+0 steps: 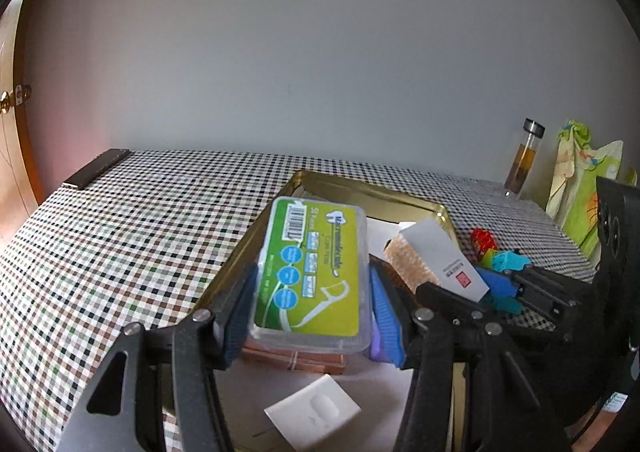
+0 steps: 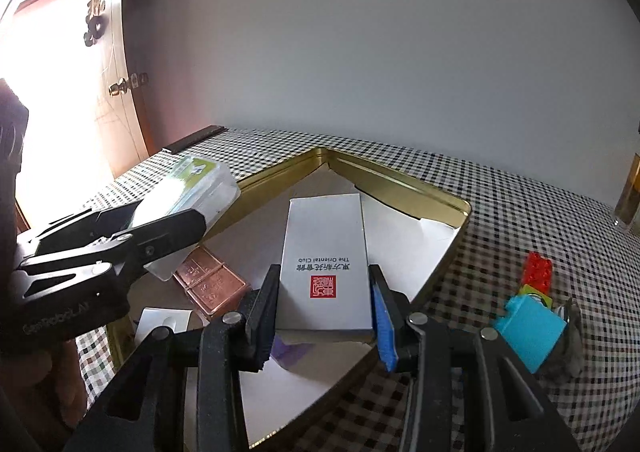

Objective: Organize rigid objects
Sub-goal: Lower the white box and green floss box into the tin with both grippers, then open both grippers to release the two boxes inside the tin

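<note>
Left claw [image 1: 310, 292] clamped on floss box [image 1: 312, 272], right claw [image 2: 324, 300] on white card box [image 2: 326, 260]; both long axes along fingers, hovering over gold tin [image 2: 400, 180] on table [image 1: 120, 232]; left nearer copper bars [image 2: 212, 284].

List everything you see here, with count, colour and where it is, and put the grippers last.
Floss pick box: one, clear with green label, held over the tin.
Card box: one, silver-white with red seal, held over the tin.
Tin: one, gold, open on the checked tablecloth, lined with white paper.
Copper bars: a small stack, copper, inside the tin.
White card: one, inside the tin.
Toy blocks: a cluster, red, green and blue, on the cloth right of the tin.
Bottle: one, clear with amber liquid, by the wall.
Left gripper: black fingers closed on the floss pick box.
Right gripper: black fingers closed on the card box.
</note>
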`<state>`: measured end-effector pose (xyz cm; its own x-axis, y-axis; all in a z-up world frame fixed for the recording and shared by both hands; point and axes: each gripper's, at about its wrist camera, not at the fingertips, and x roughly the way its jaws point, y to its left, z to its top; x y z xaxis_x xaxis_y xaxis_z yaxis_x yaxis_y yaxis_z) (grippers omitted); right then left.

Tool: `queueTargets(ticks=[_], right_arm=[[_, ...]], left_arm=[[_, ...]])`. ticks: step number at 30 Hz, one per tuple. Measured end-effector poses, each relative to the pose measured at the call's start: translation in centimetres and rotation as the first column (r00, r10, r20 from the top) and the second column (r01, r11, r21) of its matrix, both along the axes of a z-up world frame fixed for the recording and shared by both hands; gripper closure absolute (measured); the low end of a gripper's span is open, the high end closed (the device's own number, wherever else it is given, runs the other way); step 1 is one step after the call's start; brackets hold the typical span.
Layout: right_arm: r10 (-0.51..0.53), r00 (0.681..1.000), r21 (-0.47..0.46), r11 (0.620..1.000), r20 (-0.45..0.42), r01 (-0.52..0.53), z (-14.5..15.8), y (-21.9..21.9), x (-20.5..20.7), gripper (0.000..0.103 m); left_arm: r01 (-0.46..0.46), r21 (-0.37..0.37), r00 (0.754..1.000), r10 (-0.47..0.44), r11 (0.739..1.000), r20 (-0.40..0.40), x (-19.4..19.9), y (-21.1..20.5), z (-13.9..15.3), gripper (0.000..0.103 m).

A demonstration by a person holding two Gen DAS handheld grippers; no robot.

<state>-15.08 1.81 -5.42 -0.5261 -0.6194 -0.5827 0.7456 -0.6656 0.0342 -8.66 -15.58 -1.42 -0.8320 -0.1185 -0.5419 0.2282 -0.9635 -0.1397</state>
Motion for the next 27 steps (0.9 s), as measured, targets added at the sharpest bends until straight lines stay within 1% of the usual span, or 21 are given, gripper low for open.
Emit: queueTargets(ticks=[9, 17, 18, 19, 20, 21, 22, 23, 24, 27], right_arm=[[0.003, 1.000, 0.014, 1.000, 0.012, -0.003, -0.3, -1.7, -0.6, 0.059], [-0.005, 1.000, 0.039, 0.999, -0.006, 0.005, -0.7, -2.4, -0.6, 0.059], [-0.002, 1.000, 0.037, 0.999, 0.000, 0.002, -0.8, -2.3, -0.7, 0.059], [0.000, 1.000, 0.033, 0.999, 0.006, 0.000, -0.8, -2.3, -0.8, 0.059], [-0.002, 1.000, 0.031, 1.000, 0.008, 0.002, -0.9, -2.2, -0.8, 0.055], [-0.006, 1.000, 0.035, 0.999, 0.004, 0.006, -0.9, -2.2, -0.7, 0.052], [-0.012, 1.000, 0.038, 0.999, -0.002, 0.012, -0.8, -2.0, -0.7, 0.042], [-0.015, 1.000, 0.034, 0.999, -0.008, 0.016, -0.8, -1.9, -0.6, 0.035], [-0.018, 1.000, 0.028, 0.999, -0.012, 0.018, -0.7, -1.7, -0.5, 0.034], [-0.020, 0.999, 0.001, 1.000, -0.027, 0.020, -0.2, -0.4, -0.2, 0.033]], left_arm=[[-0.012, -0.033, 0.998, 0.014, 0.999, 0.061, -1.2, -0.5, -0.5, 0.049], [-0.021, -0.029, 0.997, 0.023, 0.999, 0.076, -1.6, -0.4, -0.8, 0.048], [-0.025, -0.035, 0.997, 0.027, 0.999, 0.074, -1.4, -0.4, -0.8, 0.046], [-0.030, -0.039, 0.997, 0.033, 0.999, 0.073, -1.3, -0.4, -0.8, 0.040], [-0.042, -0.041, 0.997, 0.045, 0.998, 0.066, -1.1, -0.4, -0.8, 0.035], [-0.051, -0.039, 0.997, 0.053, 0.998, 0.061, -1.0, -0.5, -0.7, 0.021], [-0.057, -0.032, 0.997, 0.059, 0.998, 0.050, -0.7, -0.5, -0.6, 0.011], [-0.063, -0.025, 0.997, 0.064, 0.998, 0.037, -0.4, -0.4, -0.5, 0.008], [-0.068, -0.022, 0.997, 0.068, 0.997, 0.026, 0.0, -0.4, -0.4, 0.006], [-0.076, -0.008, 0.997, 0.076, 0.997, -0.006, 1.1, -0.3, -0.2, 0.006]])
